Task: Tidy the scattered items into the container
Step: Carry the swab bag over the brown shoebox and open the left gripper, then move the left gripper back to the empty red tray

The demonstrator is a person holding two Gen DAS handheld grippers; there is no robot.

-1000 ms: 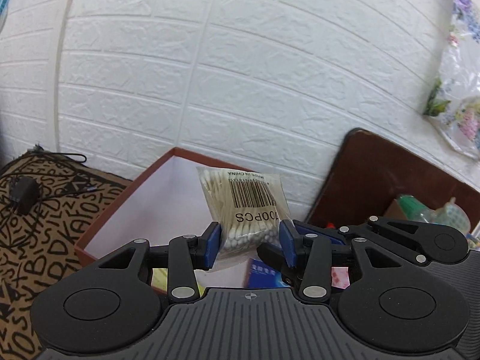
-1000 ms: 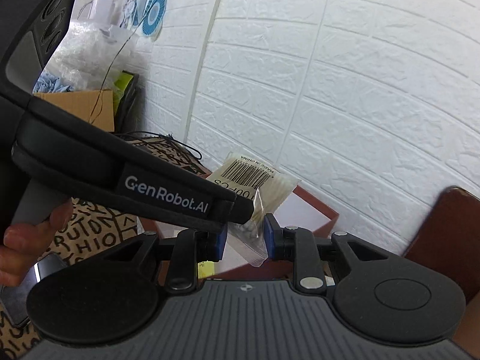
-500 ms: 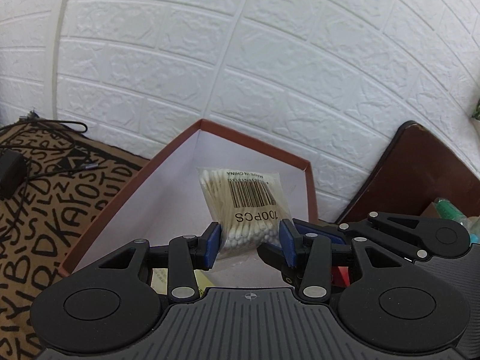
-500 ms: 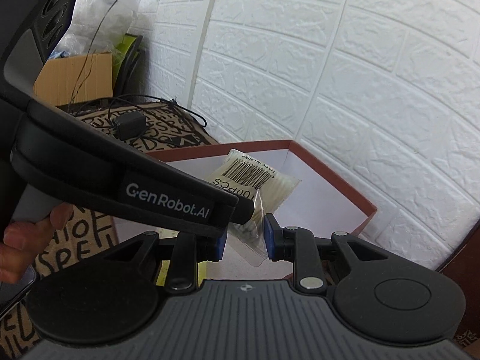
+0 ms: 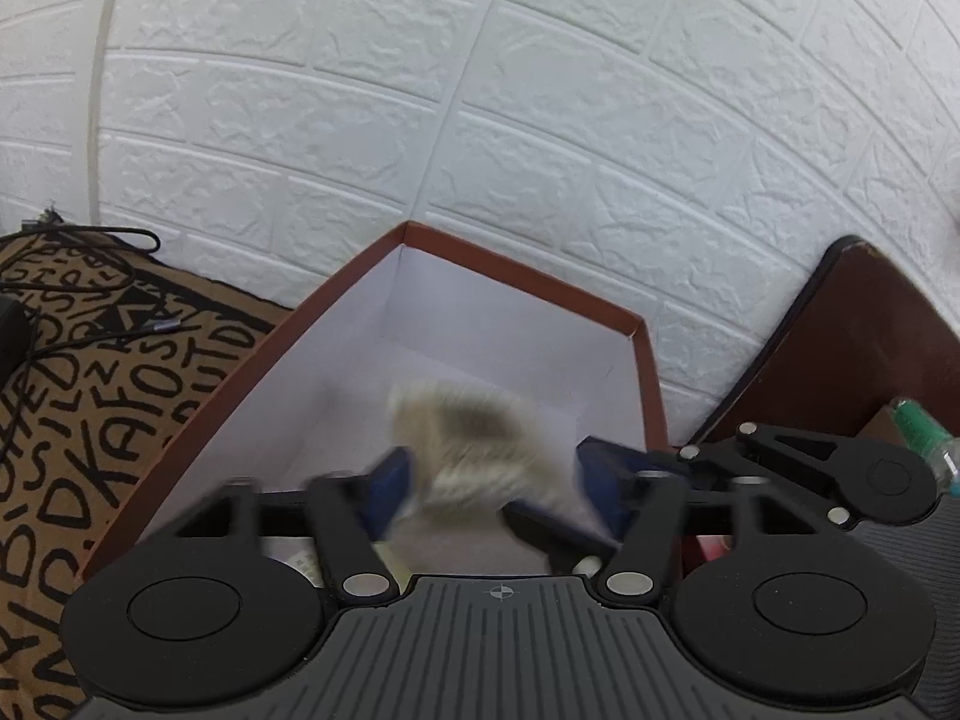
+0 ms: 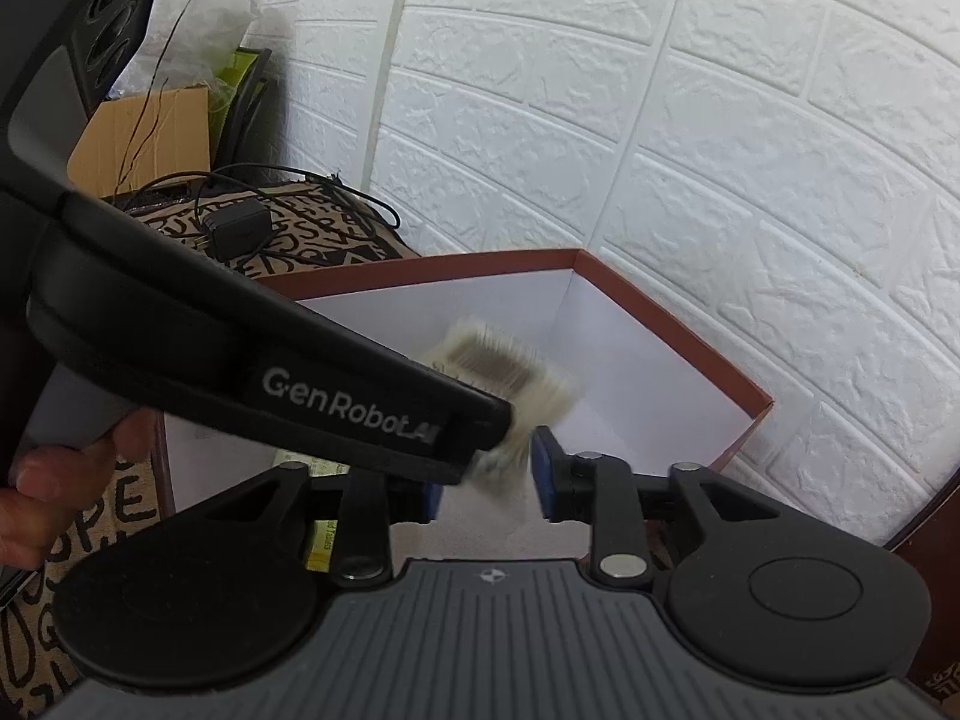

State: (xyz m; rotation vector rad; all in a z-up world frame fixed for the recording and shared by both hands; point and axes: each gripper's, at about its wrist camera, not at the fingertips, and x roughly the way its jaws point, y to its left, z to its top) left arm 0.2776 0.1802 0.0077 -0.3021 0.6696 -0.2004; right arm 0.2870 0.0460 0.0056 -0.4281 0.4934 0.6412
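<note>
I've got both grippers over the brown-rimmed white cardboard box [image 5: 645, 360] so the drop lands inside: L gripper [image 5: 498, 480] jaws spread wide, R gripper [image 6: 483, 474] also parted, blurred clear bag of cotton swabs [image 5: 480, 444] loose btwn them, apparently falling in.

Both fisheye views were evenly, brightly lit; the cotton swab packet [image 5: 474, 450] was smeared by motion blur, edges bowed.

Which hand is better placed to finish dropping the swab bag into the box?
Right, likely: the right tool brackets the blurred bag corner above the box; the left tool stands wide open.
</note>
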